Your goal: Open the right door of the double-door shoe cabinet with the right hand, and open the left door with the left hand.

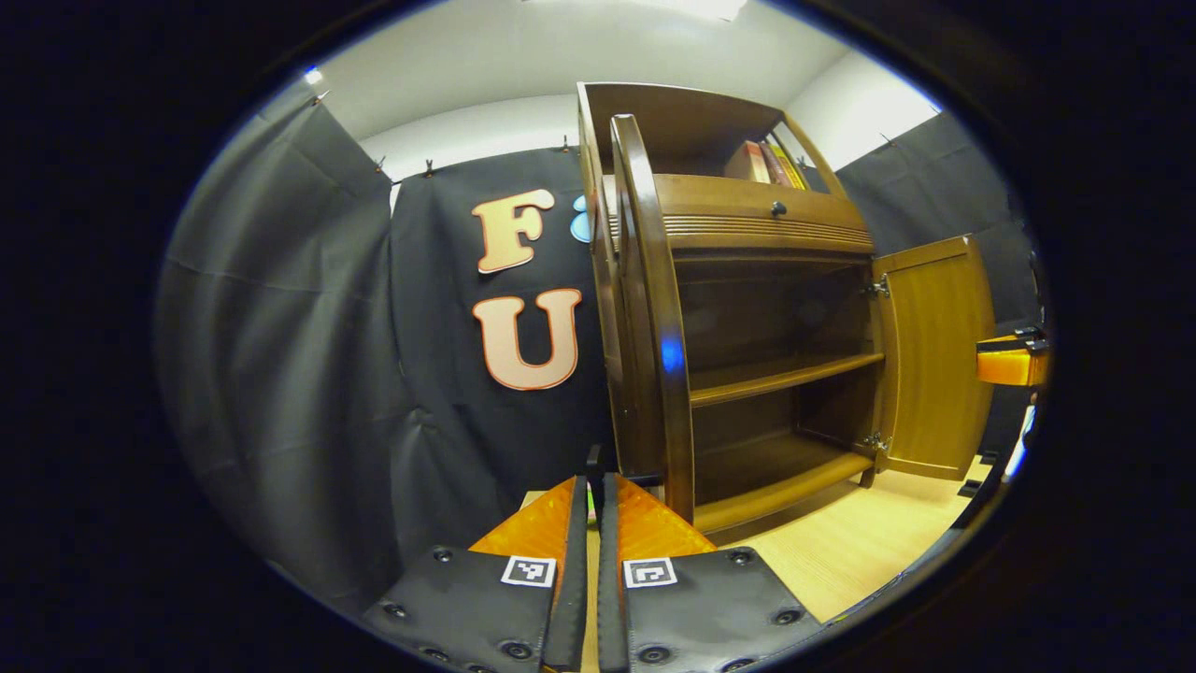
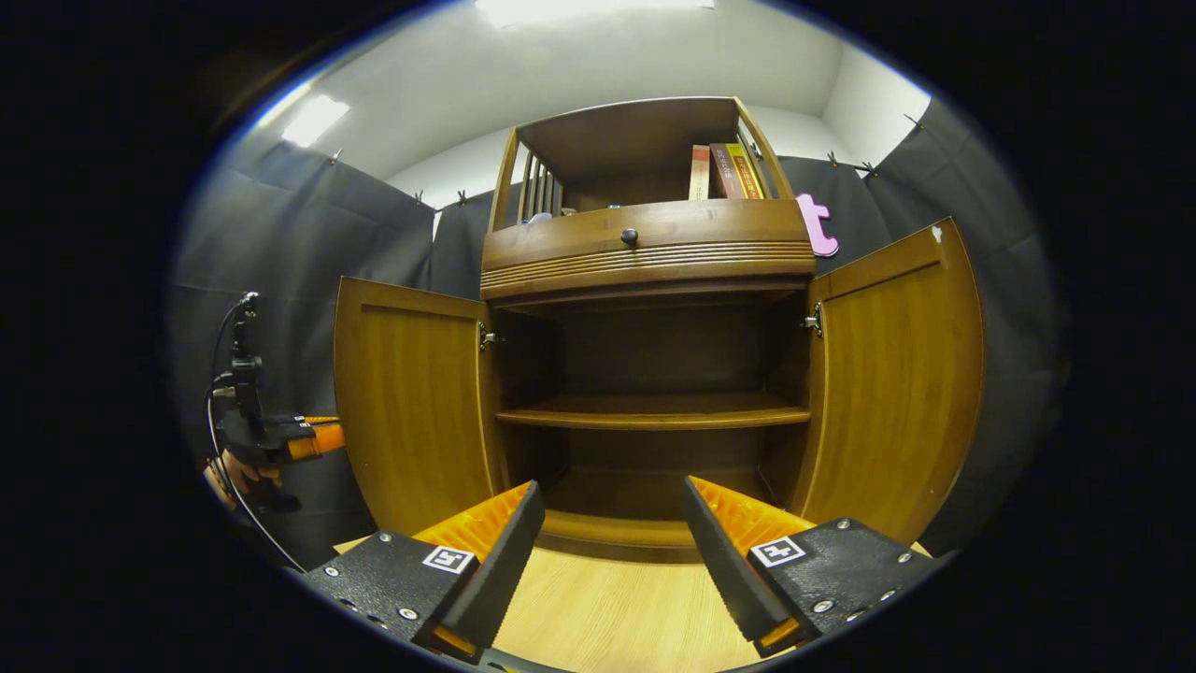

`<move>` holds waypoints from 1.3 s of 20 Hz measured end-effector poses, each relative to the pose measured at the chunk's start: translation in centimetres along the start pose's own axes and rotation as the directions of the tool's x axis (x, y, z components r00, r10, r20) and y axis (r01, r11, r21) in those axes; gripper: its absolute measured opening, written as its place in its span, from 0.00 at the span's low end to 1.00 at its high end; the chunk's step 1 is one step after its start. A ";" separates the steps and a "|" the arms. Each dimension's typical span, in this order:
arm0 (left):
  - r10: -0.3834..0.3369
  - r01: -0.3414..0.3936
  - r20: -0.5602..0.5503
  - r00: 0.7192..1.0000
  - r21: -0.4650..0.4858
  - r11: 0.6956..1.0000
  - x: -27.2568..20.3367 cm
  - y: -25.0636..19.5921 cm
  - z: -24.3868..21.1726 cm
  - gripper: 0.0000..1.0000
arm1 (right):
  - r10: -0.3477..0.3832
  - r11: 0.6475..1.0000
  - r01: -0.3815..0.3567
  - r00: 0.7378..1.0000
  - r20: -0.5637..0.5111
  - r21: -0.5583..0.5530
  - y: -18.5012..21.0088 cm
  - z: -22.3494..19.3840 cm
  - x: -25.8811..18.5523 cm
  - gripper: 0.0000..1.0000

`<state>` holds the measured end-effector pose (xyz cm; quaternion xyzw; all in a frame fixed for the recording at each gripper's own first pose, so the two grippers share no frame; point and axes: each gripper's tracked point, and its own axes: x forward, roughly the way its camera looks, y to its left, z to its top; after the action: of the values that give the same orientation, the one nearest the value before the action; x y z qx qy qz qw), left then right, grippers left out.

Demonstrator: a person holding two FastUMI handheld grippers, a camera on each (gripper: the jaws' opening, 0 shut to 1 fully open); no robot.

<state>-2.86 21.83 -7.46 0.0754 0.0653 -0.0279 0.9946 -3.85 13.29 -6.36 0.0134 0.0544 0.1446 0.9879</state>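
Both cabinet doors swung open.
Shoe cabinet [image 2: 654,374] stands on the wood floor [image 2: 617,617]; left door [image 2: 411,402] and right door [image 2: 897,374] both wide open, shelf [image 2: 654,411] exposed. Right gripper [image 2: 612,547] faces the opening, fingers spread, grasping nothing. Left gripper [image 1: 592,551] sits beside the left door's edge [image 1: 654,308], fingers clenched together, nothing between them.

I saw both views lit from ceiling lights [image 2: 589,9], overexposed at the top edge. Strong fisheye bending curved the shoe cabinet [image 2: 654,374] and the booth wall toward the rims. The cabinet's interior stayed dim and shadowed; the wood floor [image 2: 617,617] was bright. A blue glare spot sat on the left door [image 1: 659,318] edge. Focus was sharp, no motion blur.
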 end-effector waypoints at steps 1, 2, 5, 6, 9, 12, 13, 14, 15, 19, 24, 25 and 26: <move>-0.017 0.017 -0.002 1.000 -0.007 1.000 0.0 0.0 -0.3 0.12 | 0.003 1.000 -0.003 1.000 0.000 0.003 0.1 -0.1 0.0 1.00; -0.018 0.018 -0.010 1.000 -0.017 1.000 -0.2 0.1 -0.5 0.13 | 0.004 1.000 -0.004 1.000 -0.002 0.007 0.2 -0.2 0.0 1.00; 0.010 -0.011 -0.019 1.000 -0.050 0.999 -2.1 0.9 -0.9 0.18 | 0.011 1.000 -0.011 1.000 -0.006 0.013 0.2 -0.6 -0.1 1.00; 0.022 -0.023 -0.021 1.000 -0.055 0.998 -3.0 0.8 -0.8 0.19 | 0.012 1.000 -0.012 1.000 -0.010 0.014 0.0 -0.8 -0.1 1.00; 0.045 -0.046 -0.019 0.999 -0.053 0.998 -5.7 -0.5 0.9 0.17 | 0.026 0.999 -0.026 0.999 -0.020 0.021 -0.6 -1.0 -0.1 1.00; 0.018 -0.018 0.009 1.000 -0.064 0.998 -5.9 -4.8 3.6 0.13 | 0.043 0.999 -0.042 0.999 -0.023 0.033 -1.7 -0.8 -0.1 1.00; -0.003 0.004 0.023 1.000 -0.078 0.997 -5.6 -6.6 4.3 0.13 | 0.046 0.998 -0.045 0.999 -0.019 0.037 -2.2 -0.6 -0.2 0.92; -0.025 0.028 0.035 0.999 -0.092 0.995 -5.1 -8.6 4.9 0.13 | 0.046 0.998 -0.045 0.999 -0.017 0.040 -2.9 -0.4 -0.4 0.92; -0.043 0.048 0.047 0.998 -0.097 0.994 -4.4 -10.3 5.6 0.13 | 0.042 0.998 -0.042 0.999 -0.015 0.042 -3.8 -0.3 -0.6 0.92; -0.075 0.086 0.078 0.994 -0.143 0.986 -1.6 -17.1 7.2 0.13 | -0.003 0.999 0.003 1.000 -0.005 0.035 -8.2 0.3 -2.2 0.92; -0.017 0.031 0.096 0.995 -0.155 0.987 0.4 -22.0 7.8 0.14 | -0.062 0.997 0.062 0.998 0.005 0.046 -13.8 0.7 -4.2 0.92; 0.016 0.000 0.099 0.995 -0.162 0.987 0.8 -22.1 7.7 0.14 | -0.067 0.996 0.066 0.998 0.011 0.055 -14.6 0.8 -4.4 0.92; 0.034 -0.017 0.095 0.995 -0.172 0.985 1.3 -22.5 7.5 0.08 | -0.067 0.996 0.066 0.998 0.019 0.062 -15.1 1.0 -4.8 0.92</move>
<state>-2.11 -1.63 -3.53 -0.0109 0.0177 -0.0130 0.9997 -3.98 -2.57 -5.55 0.0432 0.0489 0.1099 0.9918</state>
